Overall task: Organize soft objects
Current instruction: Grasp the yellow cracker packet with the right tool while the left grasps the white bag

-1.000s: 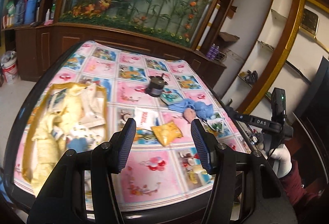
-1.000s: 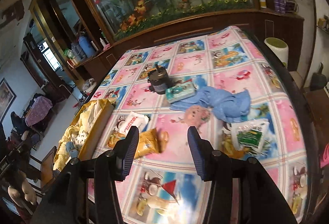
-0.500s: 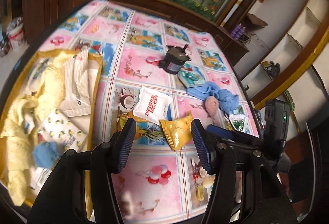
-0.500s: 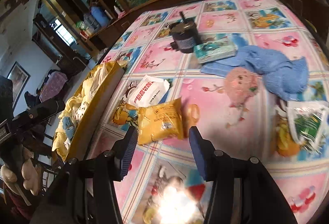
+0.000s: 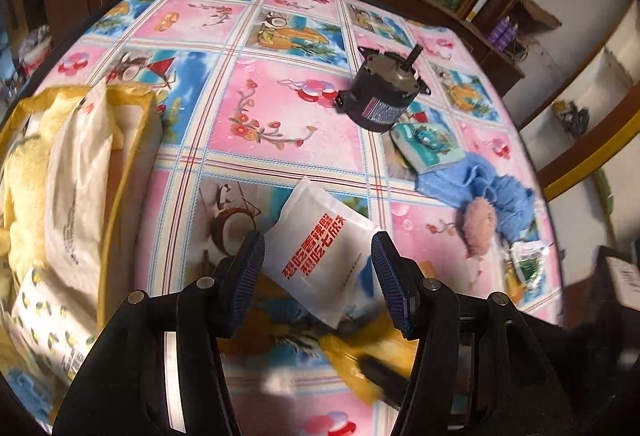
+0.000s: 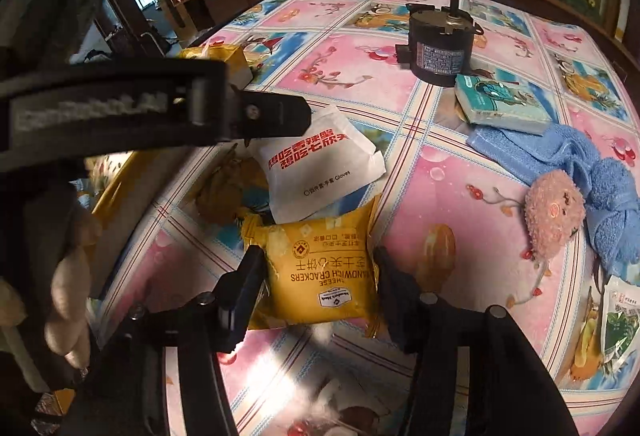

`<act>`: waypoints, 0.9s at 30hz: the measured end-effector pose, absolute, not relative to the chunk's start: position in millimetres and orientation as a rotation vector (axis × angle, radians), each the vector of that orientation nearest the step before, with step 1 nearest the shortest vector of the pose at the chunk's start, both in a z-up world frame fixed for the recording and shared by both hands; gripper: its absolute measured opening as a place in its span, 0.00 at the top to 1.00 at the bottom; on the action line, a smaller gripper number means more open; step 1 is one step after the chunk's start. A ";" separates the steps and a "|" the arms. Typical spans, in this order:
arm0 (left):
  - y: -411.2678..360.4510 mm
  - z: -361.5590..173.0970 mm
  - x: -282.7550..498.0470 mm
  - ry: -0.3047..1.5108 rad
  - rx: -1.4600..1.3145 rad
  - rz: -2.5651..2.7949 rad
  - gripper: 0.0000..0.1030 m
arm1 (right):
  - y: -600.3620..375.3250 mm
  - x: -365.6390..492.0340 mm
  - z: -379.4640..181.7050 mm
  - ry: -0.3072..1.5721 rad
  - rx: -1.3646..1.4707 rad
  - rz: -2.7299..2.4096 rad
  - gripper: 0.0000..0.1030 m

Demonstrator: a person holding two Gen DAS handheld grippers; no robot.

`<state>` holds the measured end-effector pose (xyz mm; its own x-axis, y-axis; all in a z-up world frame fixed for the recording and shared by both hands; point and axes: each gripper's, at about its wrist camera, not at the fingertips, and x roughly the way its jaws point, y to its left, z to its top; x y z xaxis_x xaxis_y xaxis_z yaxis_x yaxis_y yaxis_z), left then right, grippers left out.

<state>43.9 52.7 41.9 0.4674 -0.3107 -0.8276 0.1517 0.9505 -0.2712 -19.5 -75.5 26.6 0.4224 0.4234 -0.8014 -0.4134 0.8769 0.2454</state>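
Both grippers have dropped in close since a second ago, each now lined up on its own packet. Left gripper (image 5: 316,278) hangs with jaws wide apart around the white packet (image 5: 322,254), nothing clamped yet. Right gripper (image 6: 316,290) sits low, jaws apart, straddling the yellow cracker packet (image 6: 320,272), its fingers just beside the packet's two edges and looking ready to squeeze. The white packet's corner overlaps the yellow one's top edge, so lifting the yellow first could drag its neighbour; probably that's why both go together. Over on the left, the yellow bin (image 5: 120,204) is already stuffed with soft bags and cloth, the likely destination. Still waiting on the desk (image 5: 256,108): blue towel (image 6: 560,152), pink plush (image 6: 554,212), tissue pack (image 6: 500,104) and a green sachet (image 6: 620,328). The black motor (image 6: 436,40) is hard, so I'd expect it to stay out.
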 end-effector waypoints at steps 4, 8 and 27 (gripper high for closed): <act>34.0 31.6 47.5 1.016 -0.030 -0.295 0.46 | -104.1 -34.2 21.8 1.017 0.048 0.514 0.48; 24.1 19.3 49.5 1.008 0.050 -0.300 0.35 | -132.6 -47.4 20.8 1.027 0.090 0.478 0.48; 38.7 32.5 28.1 0.980 -0.074 -0.393 0.89 | -134.1 -50.3 26.6 1.015 0.124 0.458 0.49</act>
<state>28.1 38.7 32.5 0.4929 -0.3563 -0.7938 0.2903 0.9274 -0.2360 -50.3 -134.1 26.6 0.4424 0.4246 -0.7899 -0.3113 0.8988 0.3087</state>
